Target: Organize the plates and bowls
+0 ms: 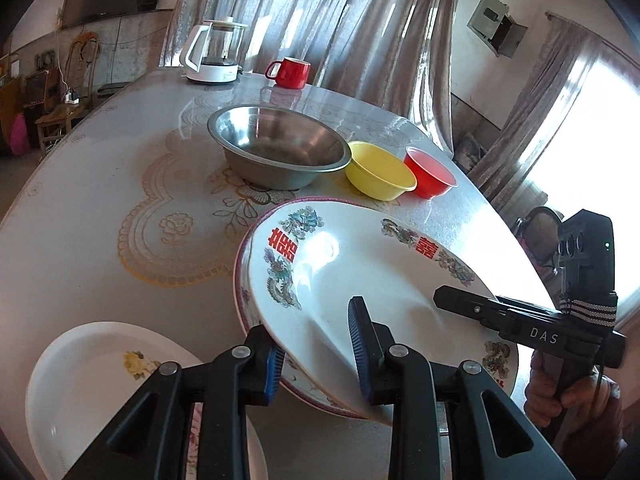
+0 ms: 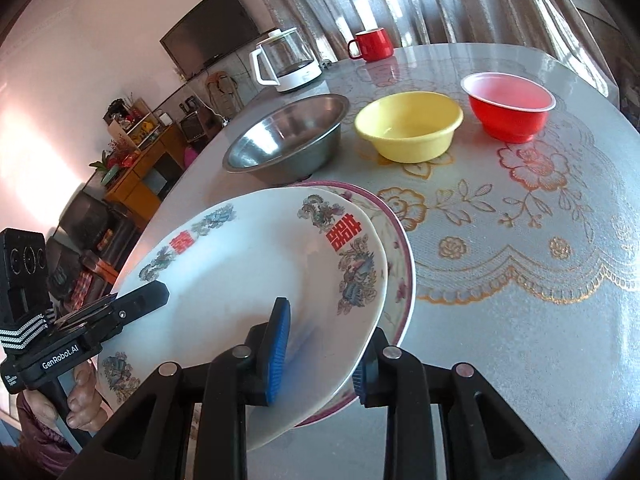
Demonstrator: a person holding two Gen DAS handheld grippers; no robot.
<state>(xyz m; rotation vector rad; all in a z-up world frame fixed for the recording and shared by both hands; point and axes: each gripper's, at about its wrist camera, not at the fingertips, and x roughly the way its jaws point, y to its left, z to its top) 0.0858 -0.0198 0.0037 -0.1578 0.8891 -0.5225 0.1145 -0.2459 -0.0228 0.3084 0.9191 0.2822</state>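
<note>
Both claws, left (image 1: 316,354) and right (image 2: 322,354), clamped on white dragon-patterned plate (image 1: 360,264) above pink-rimmed plate (image 2: 394,248); steel (image 1: 278,146), yellow (image 1: 380,170), red (image 1: 430,172) bowls unstacked.

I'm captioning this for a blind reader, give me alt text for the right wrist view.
Both grippers, right gripper and left gripper, clamp opposite edges of a dragon-patterned plate above a pink-rimmed plate. Behind stand a steel bowl, yellow bowl and red bowl.
</note>
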